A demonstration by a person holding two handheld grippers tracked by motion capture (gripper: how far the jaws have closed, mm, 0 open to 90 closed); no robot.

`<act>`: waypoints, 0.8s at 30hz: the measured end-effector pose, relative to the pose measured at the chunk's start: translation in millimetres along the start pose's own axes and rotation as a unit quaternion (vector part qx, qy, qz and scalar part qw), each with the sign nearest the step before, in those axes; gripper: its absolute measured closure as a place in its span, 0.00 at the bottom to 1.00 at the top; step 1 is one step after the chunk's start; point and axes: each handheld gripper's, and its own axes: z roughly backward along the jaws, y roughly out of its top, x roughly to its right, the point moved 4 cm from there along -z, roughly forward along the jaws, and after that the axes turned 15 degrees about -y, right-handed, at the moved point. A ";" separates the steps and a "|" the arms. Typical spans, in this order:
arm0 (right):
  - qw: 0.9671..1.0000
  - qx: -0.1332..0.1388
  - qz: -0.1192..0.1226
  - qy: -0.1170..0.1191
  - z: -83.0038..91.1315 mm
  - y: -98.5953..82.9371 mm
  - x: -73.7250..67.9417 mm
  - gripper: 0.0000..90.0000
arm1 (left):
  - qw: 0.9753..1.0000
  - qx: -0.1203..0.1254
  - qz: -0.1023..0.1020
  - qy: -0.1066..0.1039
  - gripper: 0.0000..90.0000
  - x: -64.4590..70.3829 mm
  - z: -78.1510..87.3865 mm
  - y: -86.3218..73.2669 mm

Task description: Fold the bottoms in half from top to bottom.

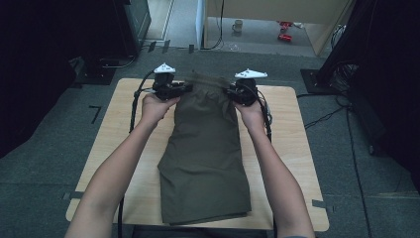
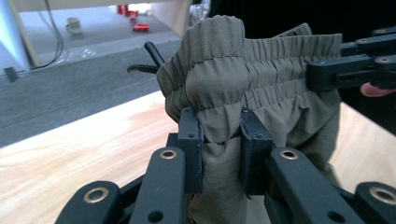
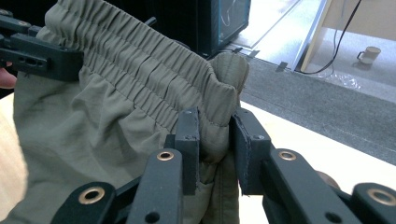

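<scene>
A pair of olive-green shorts lies lengthwise on the wooden table, folded, with its elastic waistband at the far end. My left gripper is shut on the waistband's left corner, cloth bunched between its jaws. On the opposite corner my right gripper is shut the same way. The waistband is lifted a little off the table between the two; the legs rest flat toward the near edge. In the left gripper view the other gripper's black jaws show at the far right.
The table sits on grey carpet. Black equipment stands flank the far corners, with cables on the floor. Farther back a white mug and red objects lie on a pale floor.
</scene>
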 end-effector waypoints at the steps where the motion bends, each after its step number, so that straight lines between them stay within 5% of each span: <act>1: 1.000 0.000 0.004 0.003 3.8 -2.0 -1.2 0.82 | 1.000 0.001 -0.002 -0.002 0.84 3.7 1.5 -2.9; 13: 0.999 0.023 0.009 0.024 44.0 -30.3 -11.3 0.81 | 0.999 -0.006 -0.046 -0.008 0.84 49.7 21.2 -26.5; 24: 0.999 0.028 0.020 0.035 72.1 -53.8 -23.2 0.80 | 0.998 -0.019 -0.053 -0.015 0.83 74.3 31.8 -49.3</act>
